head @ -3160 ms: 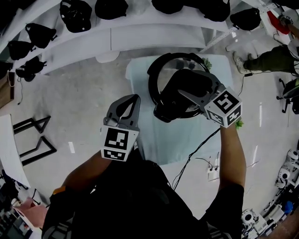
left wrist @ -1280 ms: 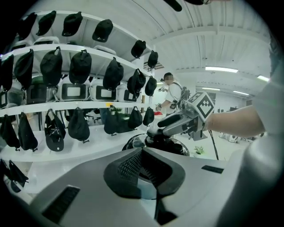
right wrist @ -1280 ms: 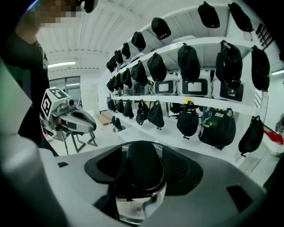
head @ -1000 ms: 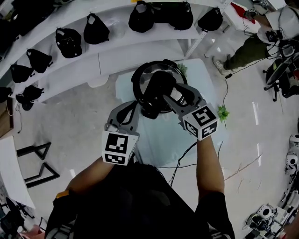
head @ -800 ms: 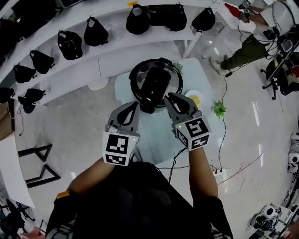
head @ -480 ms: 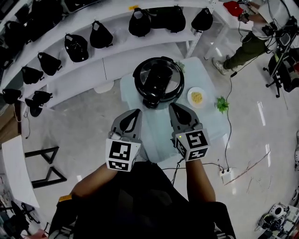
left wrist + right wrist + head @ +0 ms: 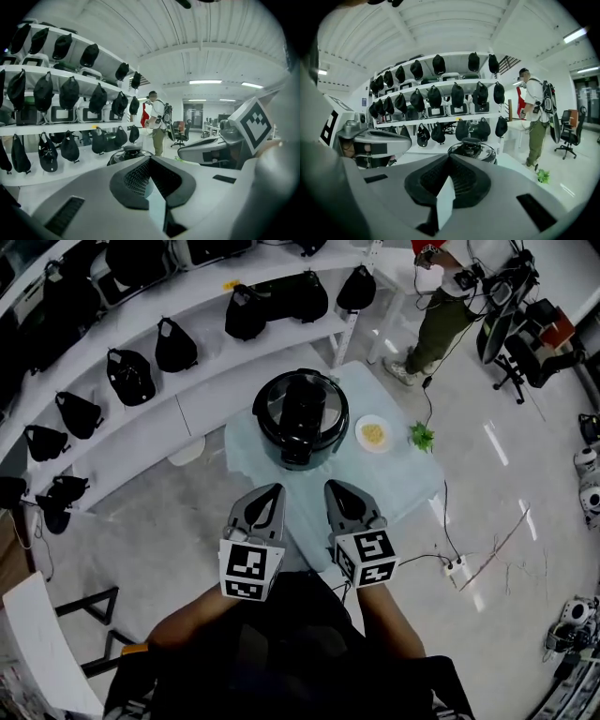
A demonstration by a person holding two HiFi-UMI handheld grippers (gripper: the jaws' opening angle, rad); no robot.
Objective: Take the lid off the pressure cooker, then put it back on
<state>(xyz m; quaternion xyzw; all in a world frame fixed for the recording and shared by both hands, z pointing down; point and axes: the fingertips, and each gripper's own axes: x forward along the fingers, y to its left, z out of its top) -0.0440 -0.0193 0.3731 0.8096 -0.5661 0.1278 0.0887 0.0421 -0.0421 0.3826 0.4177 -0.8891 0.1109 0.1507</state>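
The black pressure cooker stands on a small table draped in a pale cloth. Its lid sits on it, the black handle on top. Both grippers hover side by side at the table's near edge, well short of the cooker. My left gripper is shut and holds nothing. My right gripper is also shut and empty. In the left gripper view the cooker peeks over the closed jaw tips. The right gripper view shows the cooker straight ahead, beyond the shut jaws.
A small white plate of food and a green sprig lie on the table right of the cooker. White shelves with several black bags curve behind. A person stands at the back right. A cable runs to a floor socket.
A second ago my right gripper was open at the lid handle; it has let go, shut and drawn back. The left gripper has drawn back too. The lid stays on the cooker.
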